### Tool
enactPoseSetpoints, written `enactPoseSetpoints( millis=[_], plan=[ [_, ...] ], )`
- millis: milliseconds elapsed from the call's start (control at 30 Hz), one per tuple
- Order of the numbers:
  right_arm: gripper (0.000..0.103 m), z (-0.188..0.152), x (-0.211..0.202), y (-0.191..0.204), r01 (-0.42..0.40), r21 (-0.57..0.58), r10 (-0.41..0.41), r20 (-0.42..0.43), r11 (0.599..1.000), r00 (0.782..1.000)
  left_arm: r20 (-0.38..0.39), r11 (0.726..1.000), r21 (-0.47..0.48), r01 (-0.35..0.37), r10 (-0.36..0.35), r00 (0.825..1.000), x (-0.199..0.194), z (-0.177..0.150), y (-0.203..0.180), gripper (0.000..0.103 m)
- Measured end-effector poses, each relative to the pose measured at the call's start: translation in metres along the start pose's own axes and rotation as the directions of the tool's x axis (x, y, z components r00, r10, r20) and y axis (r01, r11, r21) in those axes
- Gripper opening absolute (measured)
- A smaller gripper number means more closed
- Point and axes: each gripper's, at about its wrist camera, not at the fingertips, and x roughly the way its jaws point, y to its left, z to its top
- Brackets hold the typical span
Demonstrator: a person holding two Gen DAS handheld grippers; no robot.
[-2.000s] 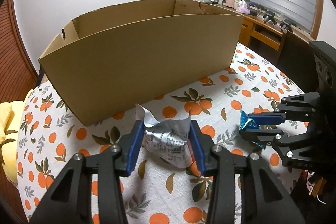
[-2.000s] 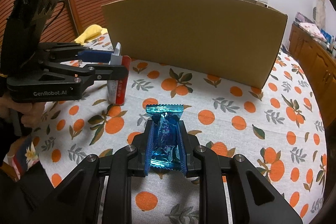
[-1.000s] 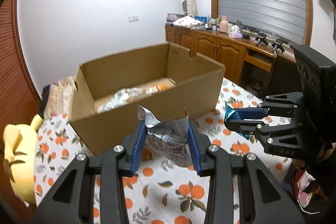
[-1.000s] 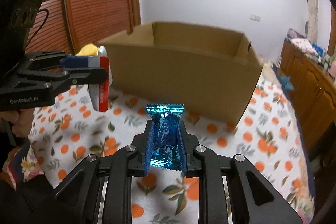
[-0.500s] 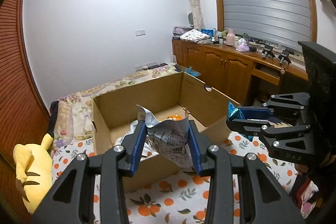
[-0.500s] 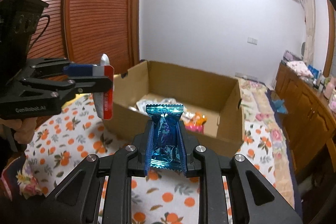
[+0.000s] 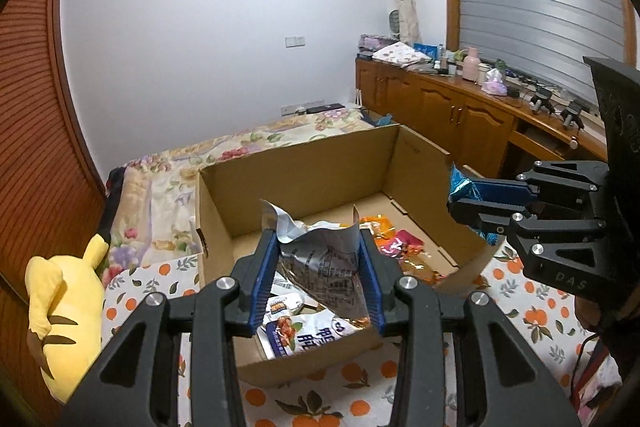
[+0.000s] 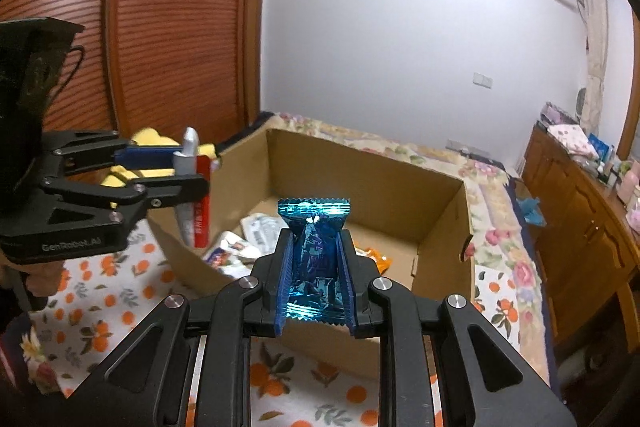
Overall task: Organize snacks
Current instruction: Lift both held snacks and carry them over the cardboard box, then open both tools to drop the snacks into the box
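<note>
Two grippers held above the open cardboard box [image 7: 320,163]. Left gripper [image 7: 318,267] clamps a crinkled silver snack packet [image 7: 324,263] (printed side toward camera). Right gripper [image 8: 314,267] pinched tight on a blue foil packet [image 8: 314,255]. Box sits on the orange-print tablecloth [image 8: 100,307], more snack packets [image 7: 384,243] inside.

A yellow plush toy [image 7: 64,307] lies beside the orange-print tablecloth [image 7: 352,387].

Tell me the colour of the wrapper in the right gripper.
Shiny blue wrapper, clearest in the right wrist view.
</note>
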Motion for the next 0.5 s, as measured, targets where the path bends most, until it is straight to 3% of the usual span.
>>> enactPoseSetpoints(
  millis=[333,500],
  plan=[
    [0.020,-0.008,0.042,-0.031,0.028,0.076,-0.022,-0.076,0.997,0.997,-0.052,0.999,-0.032,-0.038,0.037,0.998,0.028,-0.010,0.014,0.039],
    [0.021,-0.009,0.053,-0.028,0.031,0.035,-0.028,-0.092,0.999,0.995,-0.061,0.998,-0.035,-0.052,0.050,0.997,0.036,-0.012,0.017,0.045]
  ],
)
